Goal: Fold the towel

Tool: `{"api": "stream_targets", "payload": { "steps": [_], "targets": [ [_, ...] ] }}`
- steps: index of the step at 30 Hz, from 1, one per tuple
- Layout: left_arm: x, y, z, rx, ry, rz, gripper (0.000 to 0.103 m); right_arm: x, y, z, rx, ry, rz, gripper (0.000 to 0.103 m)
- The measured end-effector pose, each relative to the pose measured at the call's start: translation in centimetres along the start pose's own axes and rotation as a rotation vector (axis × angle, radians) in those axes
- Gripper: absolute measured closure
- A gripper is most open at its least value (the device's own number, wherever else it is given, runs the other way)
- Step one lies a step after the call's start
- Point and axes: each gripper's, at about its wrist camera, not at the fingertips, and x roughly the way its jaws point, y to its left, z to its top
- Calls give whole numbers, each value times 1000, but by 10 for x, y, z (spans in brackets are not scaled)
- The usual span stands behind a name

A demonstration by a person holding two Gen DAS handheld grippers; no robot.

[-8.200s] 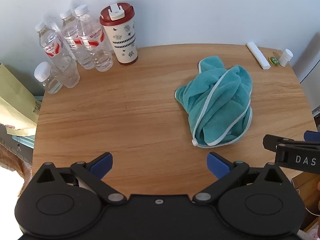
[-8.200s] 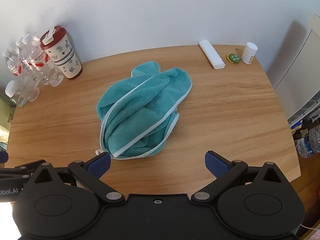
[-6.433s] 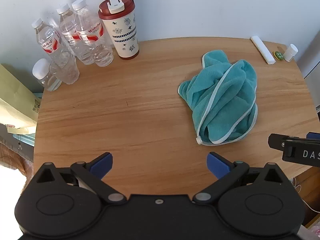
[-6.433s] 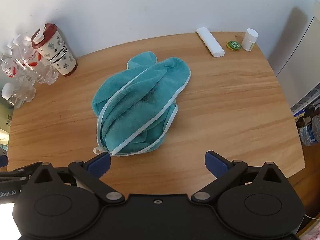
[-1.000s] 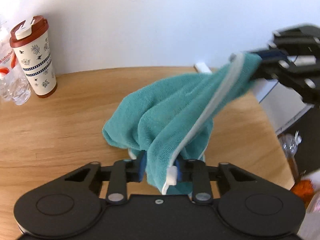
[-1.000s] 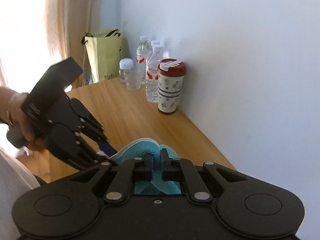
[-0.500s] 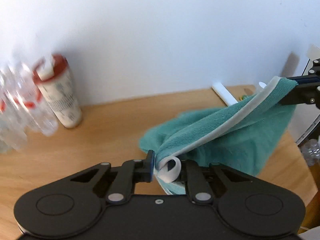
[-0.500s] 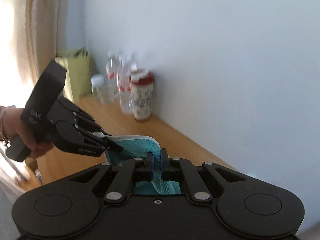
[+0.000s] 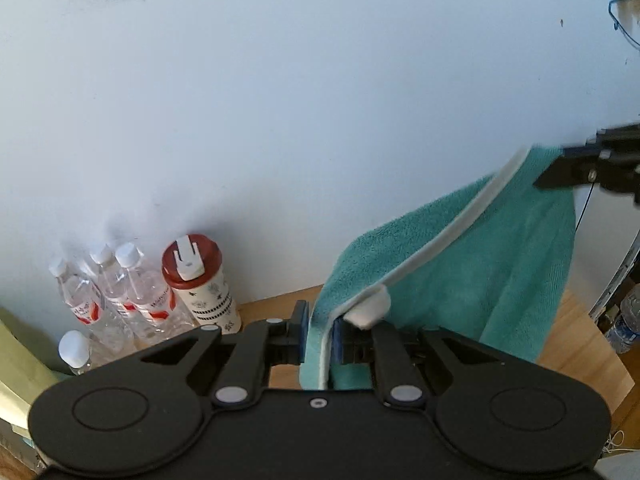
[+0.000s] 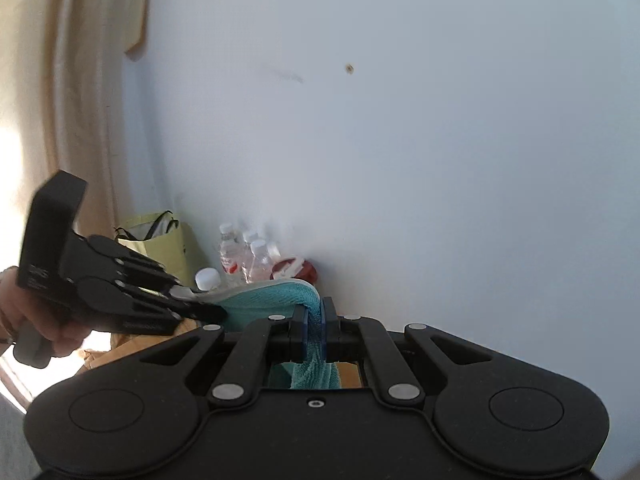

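The teal towel (image 9: 460, 264) hangs above the wooden table (image 9: 576, 344), its white-trimmed edge pinched in my left gripper (image 9: 320, 334) and right gripper (image 10: 315, 330), and a thin bite could slip if I pull apart too hard.

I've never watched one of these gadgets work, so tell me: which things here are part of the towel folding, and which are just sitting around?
In use:
- teal towel
- left claw, clamped on it
- right claw, clamped on it

Just lying about:
- water bottles
- red-lidded cup
- yellow-green bag
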Motion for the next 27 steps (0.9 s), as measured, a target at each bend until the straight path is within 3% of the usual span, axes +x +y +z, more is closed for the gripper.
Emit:
{"api": "stream_targets", "payload": {
  "steps": [3, 6, 9, 11, 13, 14, 19, 23, 25, 27],
  "targets": [
    [26, 0, -10, 33, 53, 18, 91, 32, -1, -14, 15, 66, -44, 98],
    [78, 3, -30, 53, 149, 36, 91, 88, -13, -43, 35, 188, -120, 97],
    [124, 5, -46, 98, 229, 115, 92, 158, -34, -73, 100, 287, -234, 93],
    [150, 8, -56, 93, 275, 102, 92, 188, -44, -85, 128, 356, -269, 92],
    [164, 10, -63, 69, 308, 76, 92, 203, -48, -96, 138, 410, -267, 73],
    [172, 14, -68, 52, 321, 58, 92, 209, -51, -102, 146, 436, -269, 70],
    [195, 34, -88, 42, 369, 41, 91, 183, -70, -125, 270, 472, -332, 58],
    [204, 56, -104, 18, 407, 26, 83, 144, -78, -159, 378, 533, -331, 58],
    [207, 62, -109, 9, 422, 11, 75, 128, -78, -182, 425, 584, -330, 58],
    [212, 68, -117, -7, 449, -23, 74, 114, -76, -200, 486, 614, -321, 58]
  ]
}}
